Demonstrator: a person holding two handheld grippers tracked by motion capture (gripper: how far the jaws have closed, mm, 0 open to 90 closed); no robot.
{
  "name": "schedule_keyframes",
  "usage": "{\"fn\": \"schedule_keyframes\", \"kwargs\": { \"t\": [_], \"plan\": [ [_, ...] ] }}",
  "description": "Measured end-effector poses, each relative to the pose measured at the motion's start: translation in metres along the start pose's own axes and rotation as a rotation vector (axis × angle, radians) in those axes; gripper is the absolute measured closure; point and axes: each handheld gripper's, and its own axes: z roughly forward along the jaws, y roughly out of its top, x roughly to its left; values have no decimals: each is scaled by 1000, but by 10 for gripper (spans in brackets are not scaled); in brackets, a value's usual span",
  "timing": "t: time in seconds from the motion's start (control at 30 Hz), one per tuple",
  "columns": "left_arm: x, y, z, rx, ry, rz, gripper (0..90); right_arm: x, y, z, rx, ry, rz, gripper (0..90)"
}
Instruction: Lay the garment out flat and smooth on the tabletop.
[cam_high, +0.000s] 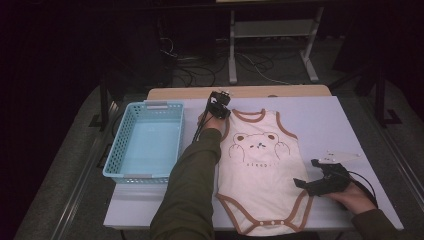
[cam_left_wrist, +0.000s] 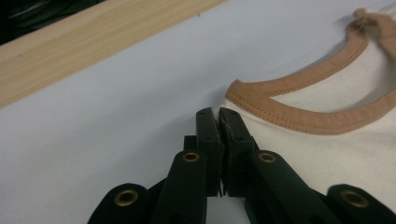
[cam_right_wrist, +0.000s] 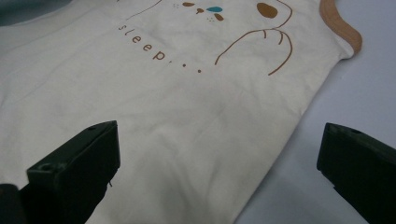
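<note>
Beside the blue basket (cam_high: 145, 142), on its right, the baby bodysuit (cam_high: 260, 175) lies flat and face up on the bench (cam_high: 320, 120), bear print showing, neck toward the far edge and snaps toward me. My left gripper (cam_left_wrist: 218, 116) sits at the bodysuit's far left shoulder, its fingers (cam_left_wrist: 208, 135) pressed together — in the left gripper view the cream cloth edge appears caught between them just below the brown trim, though how much is pinched I cannot tell. My right gripper (cam_high: 307, 184) rests by the bodysuit's near right edge, on the side away from the basket, its fingers (cam_right_wrist: 79, 163) spread wide with the cloth's side edge lying between them and nothing gripped.

I judge the work barely begun: one corner taken, no fold made, the basket empty. Gripping the lower edge, folding and putting the bodysuit into the basket all seem left to do.

Beyond the bodysuit the bench is pale lilac-white, with a strip of light wood (cam_left_wrist: 70, 51) along its far edge. Past that the room is dark — cables (cam_high: 200, 70) on the floor and a grey metal stand (cam_high: 272, 45).
</note>
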Motion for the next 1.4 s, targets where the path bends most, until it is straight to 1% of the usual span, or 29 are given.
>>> {"fn": "schedule_keyframes", "kwargs": {
  "t": [0.07,0.13,0.2,0.23,0.27,0.3,0.33,0.37,0.4,0.47,0.57,0.63,0.67,0.73,0.83,0.87,1.0,1.07,1.13,1.2,1.23,1.33,1.4],
  "plan": [
    [-1,-2,4,-2,0,-4,855,0,0,0,-1,1,0,0],
    [-1,-2,5,-8,-1,-8,837,-1,-1,0,-1,0,-1,0],
    [-1,-2,3,-9,5,2,792,-1,0,0,-1,-1,2,0],
    [0,-1,2,-7,0,7,777,-1,0,0,-1,-1,2,0],
    [0,-1,0,-8,-7,-3,746,-1,0,0,-3,-1,2,0],
    [0,-1,0,-8,-7,-3,713,-1,0,0,-2,-1,1,0],
    [1,0,-4,-28,-19,-18,704,-1,0,0,-1,-1,0,0],
    [1,0,-5,-35,-26,-23,676,-1,0,0,0,0,1,0],
    [2,0,-7,-36,-35,-31,643,-1,0,0,1,0,1,0],
    [3,-1,-10,-47,-36,-29,612,-1,0,1,1,-1,0,0],
    [4,-3,-15,-61,-59,-50,551,-1,1,1,0,-1,-1,0],
    [4,-4,-17,-64,-70,-49,509,-1,1,1,1,-2,0,0],
    [4,-5,-19,-66,-70,-48,497,-1,1,1,2,-2,0,0],
    [5,-6,-21,-71,-87,-52,468,-1,1,2,1,-3,0,0],
    [5,-8,-23,-83,-100,-52,431,-1,1,2,1,-3,1,0],
    [4,-9,-24,-82,-104,-56,406,-1,1,2,2,-5,0,0],
    [2,-12,-27,-89,-142,-67,321,-1,1,2,4,-4,3,0],
    [1,-14,-29,-92,-144,-60,292,-2,1,2,5,-4,2,0],
    [0,-16,-31,-88,-146,-59,234,-2,1,2,5,-7,4,0],
    [-1,-18,-34,-88,-151,-54,208,-2,1,2,6,-7,3,0],
    [-1,-19,-35,-93,-154,-65,194,-1,1,2,6,-8,3,0],
    [-3,-22,-39,-94,-164,-65,154,-1,1,1,5,-8,0,0],
    [-5,-25,-43,-98,-161,-59,130,-2,1,1,4,-6,-1,0]
  ]
}}
